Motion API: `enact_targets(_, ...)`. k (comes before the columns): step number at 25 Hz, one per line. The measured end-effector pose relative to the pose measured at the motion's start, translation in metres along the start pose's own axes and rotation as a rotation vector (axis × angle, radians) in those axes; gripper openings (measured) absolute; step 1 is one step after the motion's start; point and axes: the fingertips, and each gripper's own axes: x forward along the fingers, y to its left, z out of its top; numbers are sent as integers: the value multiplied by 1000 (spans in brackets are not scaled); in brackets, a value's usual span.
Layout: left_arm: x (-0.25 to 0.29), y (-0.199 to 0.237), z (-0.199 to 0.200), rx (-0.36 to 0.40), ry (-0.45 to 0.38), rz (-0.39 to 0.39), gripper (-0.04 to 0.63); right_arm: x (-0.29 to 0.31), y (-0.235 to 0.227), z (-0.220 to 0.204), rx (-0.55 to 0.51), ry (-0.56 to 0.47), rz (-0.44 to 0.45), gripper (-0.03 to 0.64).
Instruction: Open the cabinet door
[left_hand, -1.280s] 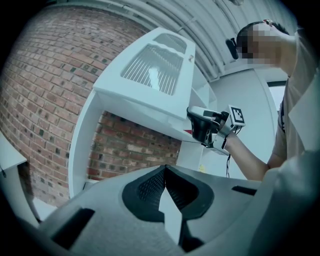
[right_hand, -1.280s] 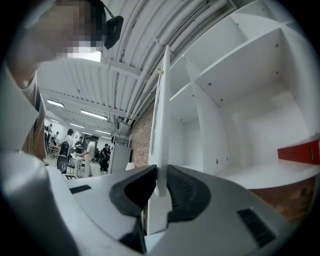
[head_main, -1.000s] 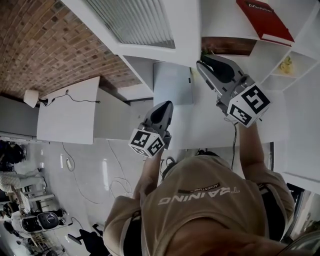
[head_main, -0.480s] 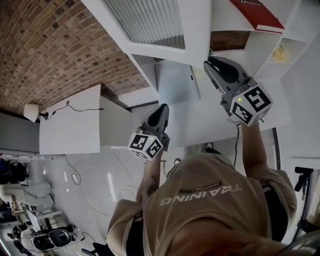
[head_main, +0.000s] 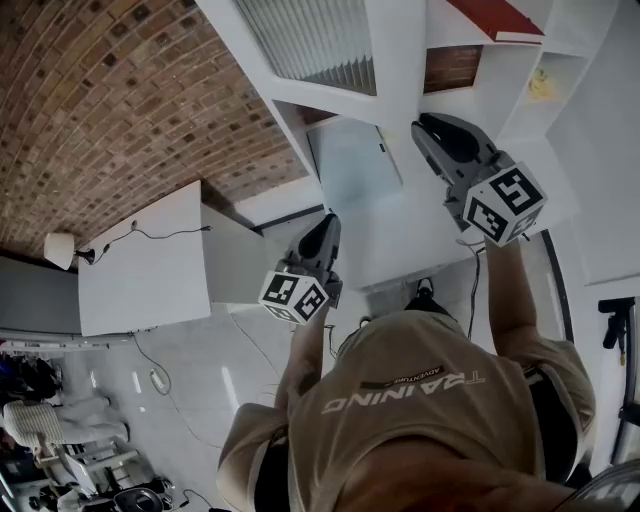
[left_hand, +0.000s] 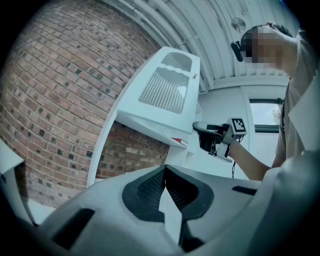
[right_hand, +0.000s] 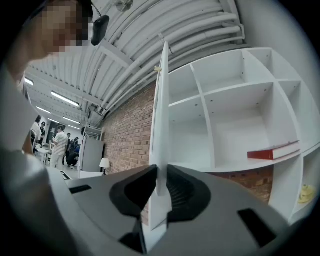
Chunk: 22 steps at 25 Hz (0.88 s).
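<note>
The left tool (left_hand: 164, 169) shows its dark ribbed jaws together at the tips, with nothing between them. Beyond it, the right tool (left_hand: 198, 133) meets the edge of a white cabinet door with a ribbed glass panel (left_hand: 165, 85), beside a red brick wall (left_hand: 55, 100).

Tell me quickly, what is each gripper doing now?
Left gripper: jaws closed, empty.
Right gripper: jaws closed on the edge of the cabinet door.

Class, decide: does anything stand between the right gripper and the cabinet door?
Nothing does. The right gripper is clamped directly on the free edge of the cabinet door, with no gap between them. The left gripper hangs apart from the door, shut and empty.
</note>
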Motion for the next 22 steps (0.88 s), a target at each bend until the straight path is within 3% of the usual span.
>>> enact_targets(11,-49,2,-7,28,46,-53,8,-4,42,-1,-46,-11,-95,66)
enact_targets(16,-52,-1,-6,16,27,-16,8,-6,50,-2,-35,-12,-72,66)
enact_targets(22,-49,-17,-10,28,62,12,8,-8,52,-2,-30,-52,-45,66)
